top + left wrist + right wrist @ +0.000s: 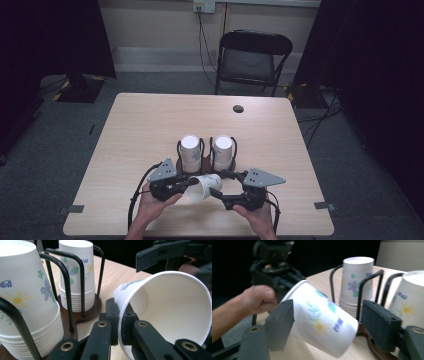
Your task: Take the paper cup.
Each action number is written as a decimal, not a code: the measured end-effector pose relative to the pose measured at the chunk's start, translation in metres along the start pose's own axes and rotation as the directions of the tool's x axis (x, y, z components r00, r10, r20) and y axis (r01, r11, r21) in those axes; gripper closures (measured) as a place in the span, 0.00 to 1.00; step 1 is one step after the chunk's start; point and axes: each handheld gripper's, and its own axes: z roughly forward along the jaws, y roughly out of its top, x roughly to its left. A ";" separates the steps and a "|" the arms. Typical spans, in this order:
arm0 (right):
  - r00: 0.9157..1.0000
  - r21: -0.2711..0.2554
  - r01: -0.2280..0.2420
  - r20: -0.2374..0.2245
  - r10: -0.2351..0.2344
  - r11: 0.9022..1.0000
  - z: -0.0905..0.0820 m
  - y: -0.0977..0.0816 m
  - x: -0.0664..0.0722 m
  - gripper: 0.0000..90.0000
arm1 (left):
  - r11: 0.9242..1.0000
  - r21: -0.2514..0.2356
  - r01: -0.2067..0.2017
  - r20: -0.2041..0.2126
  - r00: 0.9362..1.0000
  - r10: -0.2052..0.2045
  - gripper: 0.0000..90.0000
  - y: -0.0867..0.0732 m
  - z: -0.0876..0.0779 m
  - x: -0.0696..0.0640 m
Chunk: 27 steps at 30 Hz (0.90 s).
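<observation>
Left gripper point(119, 323) clamped on paper cup point(172, 307) rim (cup tipped sideways); right gripper point(329, 325) jaws apart, straddling cup, not pressing.

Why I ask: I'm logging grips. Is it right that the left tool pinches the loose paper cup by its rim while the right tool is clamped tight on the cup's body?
Not quite. The left tool does pinch the loose paper cup by its rim, but the right tool is not clamped on it: the right gripper view shows its jaws standing apart, with the cup's body between them and a clear gap at one jaw.
</observation>
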 end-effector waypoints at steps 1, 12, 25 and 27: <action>1.000 0.009 0.015 0.000 -0.015 1.000 0.000 0.001 0.001 0.26 | 1.000 0.010 -0.004 0.009 1.000 0.004 0.98 0.001 0.001 0.000; 0.986 0.088 0.164 -0.012 -0.164 0.983 0.008 0.004 0.014 0.19 | 0.995 0.098 0.003 0.028 1.000 -0.006 0.98 0.014 0.002 0.005; 0.956 0.165 0.291 -0.012 -0.293 0.942 0.023 0.003 0.021 0.15 | 0.988 0.148 0.050 0.023 0.998 -0.053 0.98 0.019 0.005 0.008; 0.952 0.177 0.302 -0.009 -0.305 0.937 0.025 0.002 0.021 0.14 | 0.986 0.155 0.056 0.021 0.998 -0.060 0.98 0.020 0.005 0.009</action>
